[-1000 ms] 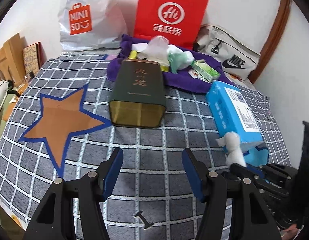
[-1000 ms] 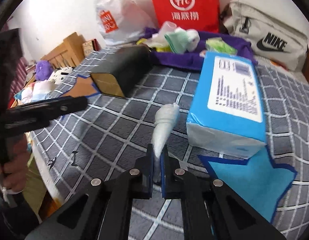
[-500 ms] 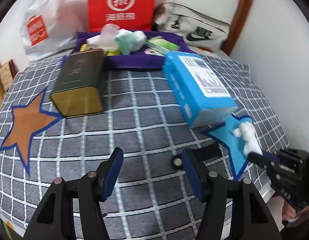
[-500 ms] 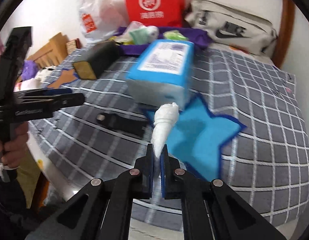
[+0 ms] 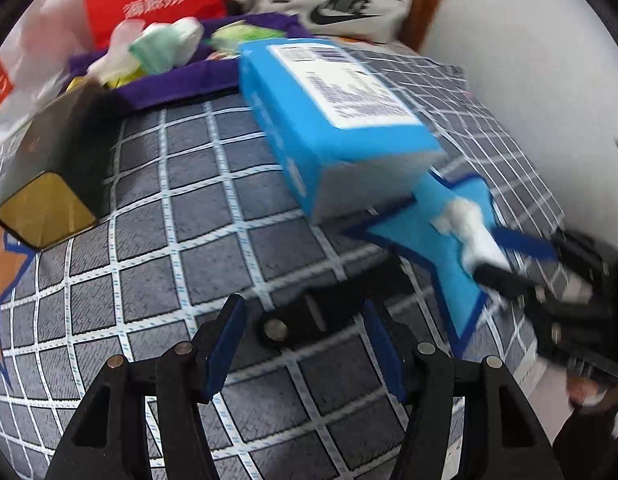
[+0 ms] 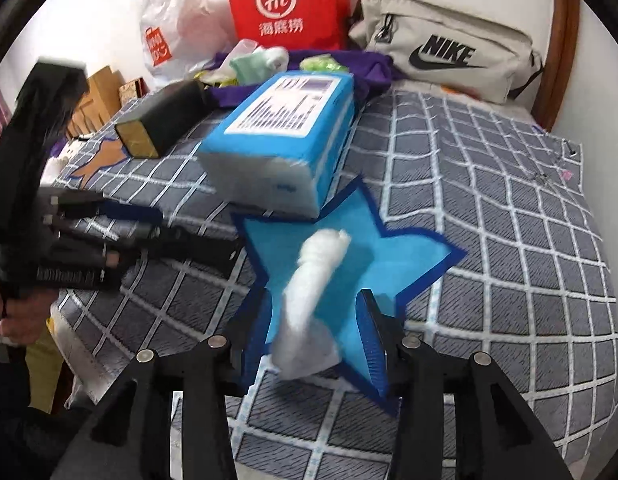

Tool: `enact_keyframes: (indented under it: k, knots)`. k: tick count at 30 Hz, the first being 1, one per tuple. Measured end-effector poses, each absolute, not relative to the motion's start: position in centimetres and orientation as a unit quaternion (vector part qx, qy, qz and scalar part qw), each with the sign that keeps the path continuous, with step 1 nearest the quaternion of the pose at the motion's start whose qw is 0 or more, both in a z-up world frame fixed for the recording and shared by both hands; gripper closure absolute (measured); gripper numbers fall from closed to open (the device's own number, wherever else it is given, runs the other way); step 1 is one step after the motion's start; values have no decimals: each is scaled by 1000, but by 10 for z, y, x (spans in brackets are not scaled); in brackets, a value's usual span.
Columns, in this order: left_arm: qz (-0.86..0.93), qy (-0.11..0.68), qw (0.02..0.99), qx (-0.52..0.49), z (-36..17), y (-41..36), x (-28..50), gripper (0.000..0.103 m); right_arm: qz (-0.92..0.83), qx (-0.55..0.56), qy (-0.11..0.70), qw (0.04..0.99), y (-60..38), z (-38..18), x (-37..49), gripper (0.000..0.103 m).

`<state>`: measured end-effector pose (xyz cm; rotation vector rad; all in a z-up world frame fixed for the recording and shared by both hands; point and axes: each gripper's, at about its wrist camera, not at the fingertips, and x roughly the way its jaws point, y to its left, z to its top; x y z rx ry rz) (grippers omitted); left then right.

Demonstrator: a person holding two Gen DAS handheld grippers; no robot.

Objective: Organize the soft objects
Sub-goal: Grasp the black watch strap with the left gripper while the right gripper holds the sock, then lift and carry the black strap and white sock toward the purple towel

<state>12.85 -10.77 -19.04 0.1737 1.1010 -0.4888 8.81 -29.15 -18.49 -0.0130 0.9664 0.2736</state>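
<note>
White cotton wad (image 6: 309,304) lies between our right tongs (image 6: 315,332), whose jaws are opening w/ pads off it; it sits over the blue star patch (image 6: 393,258) on the checked bed cover (image 6: 509,208). Left tongs (image 5: 305,344) are spread, nothing gripped, above a black strap piece (image 5: 309,320). Blue tissue pack (image 6: 285,140) rests just behind the star.

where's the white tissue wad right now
In the right wrist view, the white tissue wad lies over the blue star, between the opening right gripper, just before the blue tissue pack.
</note>
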Motion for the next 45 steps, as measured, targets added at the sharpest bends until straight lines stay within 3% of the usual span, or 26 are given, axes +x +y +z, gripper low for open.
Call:
enact_keyframes:
  k: [5, 12, 16, 18, 19, 23, 24, 27, 28, 29, 34, 45]
  knots:
    - [-269, 526, 800, 101, -189, -112, 101, 45, 130, 13, 463, 877, -297, -186, 93, 59]
    - [-240, 501, 820, 141, -187, -133, 121, 45, 131, 22, 465, 875, -297, -188, 90, 56]
    - [-261, 474, 822, 175, -187, -145, 106, 77, 127, 25, 464, 876, -300, -188, 86, 56]
    - [-266, 481, 819, 164, -185, -139, 105, 81, 125, 29, 465, 876, -301, -189, 86, 56]
    - [-267, 485, 819, 151, -184, -132, 106, 87, 125, 30, 465, 876, -301, -189, 86, 56]
    - [-272, 502, 813, 112, -186, -128, 117, 87, 130, 33, 465, 875, -298, -192, 89, 50]
    - [-275, 501, 813, 113, -186, -129, 114, 82, 129, 33, 467, 874, -297, -193, 90, 50]
    - [-305, 494, 803, 132, -189, -145, 107, 45, 126, 30, 471, 872, -294, -199, 92, 50]
    - [-304, 488, 805, 145, -190, -150, 104, 42, 125, 31, 470, 873, -294, -199, 92, 50]
    - [-295, 481, 811, 156, -191, -154, 102, 44, 125, 34, 469, 873, -294, -199, 92, 50]
    - [-267, 474, 827, 139, -188, -146, 115, 83, 126, 43, 464, 876, -296, -200, 93, 50]
    - [-267, 467, 830, 147, -192, -150, 112, 79, 125, 42, 461, 877, -296, -203, 97, 50]
